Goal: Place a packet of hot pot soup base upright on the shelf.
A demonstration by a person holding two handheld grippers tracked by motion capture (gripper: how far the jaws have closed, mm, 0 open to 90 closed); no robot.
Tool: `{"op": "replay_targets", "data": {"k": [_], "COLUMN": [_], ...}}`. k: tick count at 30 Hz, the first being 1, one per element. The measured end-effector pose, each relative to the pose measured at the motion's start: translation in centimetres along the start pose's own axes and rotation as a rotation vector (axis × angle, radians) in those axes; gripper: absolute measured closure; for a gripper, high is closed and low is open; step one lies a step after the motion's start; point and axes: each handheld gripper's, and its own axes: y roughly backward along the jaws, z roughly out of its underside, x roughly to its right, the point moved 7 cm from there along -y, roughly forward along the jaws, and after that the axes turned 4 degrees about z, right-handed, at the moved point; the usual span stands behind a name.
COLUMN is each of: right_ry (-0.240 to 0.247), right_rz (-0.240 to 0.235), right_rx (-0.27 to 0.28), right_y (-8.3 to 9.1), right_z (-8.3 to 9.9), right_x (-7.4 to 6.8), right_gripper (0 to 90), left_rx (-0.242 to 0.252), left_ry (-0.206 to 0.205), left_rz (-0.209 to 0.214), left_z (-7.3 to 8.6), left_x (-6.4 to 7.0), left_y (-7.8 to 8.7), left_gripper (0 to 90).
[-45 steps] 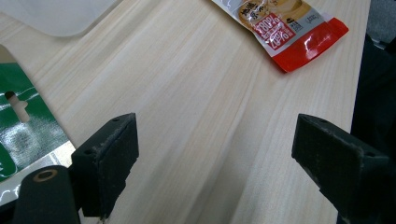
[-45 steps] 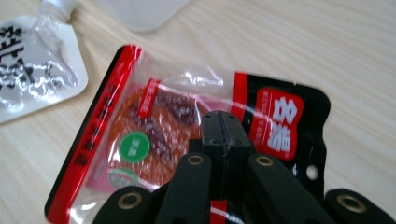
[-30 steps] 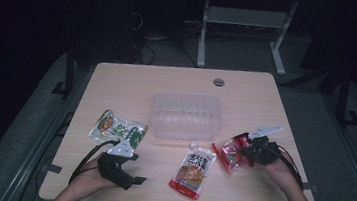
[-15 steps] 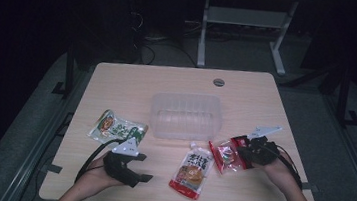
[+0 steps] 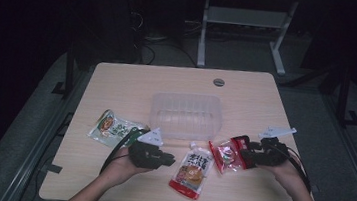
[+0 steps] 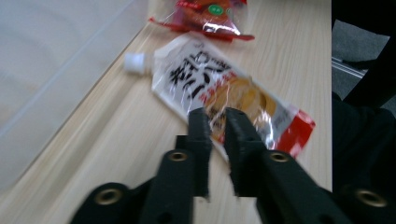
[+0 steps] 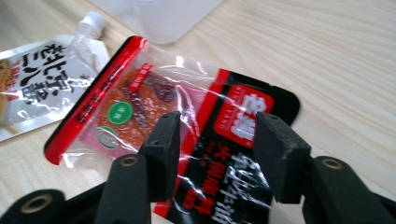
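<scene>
Snack packets are what the work turns on: three lie on the tabletop (image 5: pixel 118 81), near a single clear plastic tub (image 5: pixel 186 115) at its middle. The red packet (image 5: pixel 227 155) lies to the right, just near of the tub's right corner. The spouted pouch (image 5: pixel 193 169), white with a red bottom, lies near of the tub, cap pointing toward it. The green packet (image 5: pixel 112 128) lies to the left, apart from the rest.

The step in hand looks like picking packets up, probably to go into the tub. The right gripper (image 7: pixel 212 140) has its jaws open, set either side of the red packet's black end but not yet pinched on it. The left gripper (image 6: pixel 218 123) points at the spouted pouch with its jaws nearly closed, only a narrow gap between them, holding nothing.

Next, the right jaws would need to close on the packet's edge, then lift it clear and carry it far and left over the tub's rim. The left jaws would need to widen before taking the pouch.
</scene>
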Motion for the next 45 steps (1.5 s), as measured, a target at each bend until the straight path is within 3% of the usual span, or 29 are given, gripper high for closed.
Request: {"op": "replay_targets", "data": {"k": [3,20,33,41,45], "right_ry": [-0.021,-0.121,-0.145,-0.141,-0.142], "right_rz": [0.012,0.053,0.062,0.05,0.046], "right_rx": [0.012,0.018,0.027,0.024,0.036], "right_y": [0.4,1.7,2.3,2.4,2.6], "right_z": [0.1,1.4,1.8,1.6,1.3], "right_x": [0.8,4.2,5.2,4.9,4.7], "right_gripper": [48.4,44.8,43.5,41.3,39.3], "left_rx": [-0.005,-0.018,-0.028,-0.088,-0.089], "left_ry": [-0.018,-0.105,-0.113,-0.144,-0.136], "left_rz": [0.022,0.022,0.001,-0.013,-0.011], "left_z": [-1.4,-5.9,-7.1,-6.4,-6.3], "left_x": [0.0,-1.0,-2.0,-2.2,-2.1], "left_y": [-1.7,-8.1,-11.9,-12.6,-12.9], "left_gripper": [89.6,89.7,89.6,89.5,89.6]}}
